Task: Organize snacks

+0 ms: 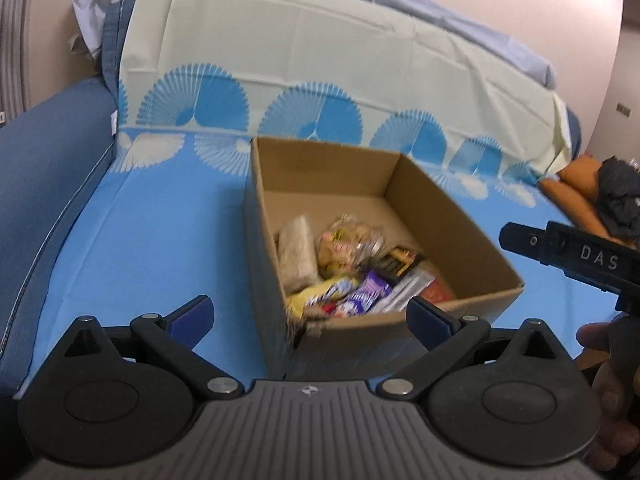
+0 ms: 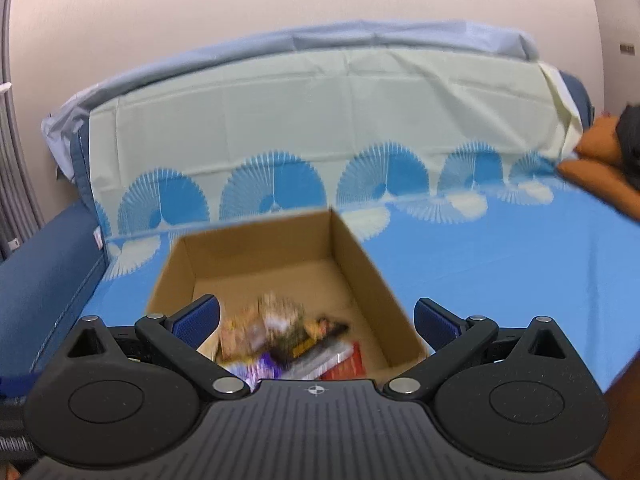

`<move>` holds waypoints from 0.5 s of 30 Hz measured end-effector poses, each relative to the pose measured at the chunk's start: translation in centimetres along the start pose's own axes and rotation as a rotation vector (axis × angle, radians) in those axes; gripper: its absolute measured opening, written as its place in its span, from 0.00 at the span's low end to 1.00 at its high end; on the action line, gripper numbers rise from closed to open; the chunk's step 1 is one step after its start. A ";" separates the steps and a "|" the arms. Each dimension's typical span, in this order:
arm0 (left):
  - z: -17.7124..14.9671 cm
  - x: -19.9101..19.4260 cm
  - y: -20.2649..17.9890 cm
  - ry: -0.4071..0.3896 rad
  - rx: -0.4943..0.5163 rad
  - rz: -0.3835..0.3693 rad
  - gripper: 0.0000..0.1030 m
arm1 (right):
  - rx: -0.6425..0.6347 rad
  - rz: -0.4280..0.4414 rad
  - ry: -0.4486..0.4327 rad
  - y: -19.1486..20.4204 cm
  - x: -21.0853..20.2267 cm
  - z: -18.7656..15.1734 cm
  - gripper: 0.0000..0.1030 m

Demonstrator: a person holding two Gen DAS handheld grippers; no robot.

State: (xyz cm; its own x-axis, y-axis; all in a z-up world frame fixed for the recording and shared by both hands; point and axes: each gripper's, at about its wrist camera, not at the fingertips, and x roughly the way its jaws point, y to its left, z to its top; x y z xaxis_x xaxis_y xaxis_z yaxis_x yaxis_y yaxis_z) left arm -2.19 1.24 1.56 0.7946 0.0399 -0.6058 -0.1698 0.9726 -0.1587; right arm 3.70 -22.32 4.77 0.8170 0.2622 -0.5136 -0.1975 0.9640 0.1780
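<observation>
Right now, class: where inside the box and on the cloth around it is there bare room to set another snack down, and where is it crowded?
Inside the cardboard box, the far half of the floor is bare, bordered by the back and right walls. The snack pile crowds the near left corner. On the blue cloth, open stretches lie left and right of the box, up to the orange cushions.

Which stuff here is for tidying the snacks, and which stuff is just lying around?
For the job:
- open brown cardboard box
- pile of colourful snack packets in its near corner
- left gripper, open, empty
- right gripper, open, empty

Just lying about:
- blue sheet with fan pattern under the box
- orange cushion
- dark crumpled cloth on the cushion
</observation>
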 end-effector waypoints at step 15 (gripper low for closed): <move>0.0 0.9 0.8 0.038 -0.017 0.067 0.99 | -0.116 0.014 0.061 2.5 2.2 -1.5 0.99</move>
State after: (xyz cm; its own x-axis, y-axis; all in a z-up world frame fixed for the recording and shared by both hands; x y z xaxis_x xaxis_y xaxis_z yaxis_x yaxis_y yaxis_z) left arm -1.62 2.09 0.88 0.7585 0.0961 -0.6446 -0.2324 0.9639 -0.1297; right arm 4.17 -19.28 2.79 0.7799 0.2742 -0.5627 -0.2726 0.9580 0.0890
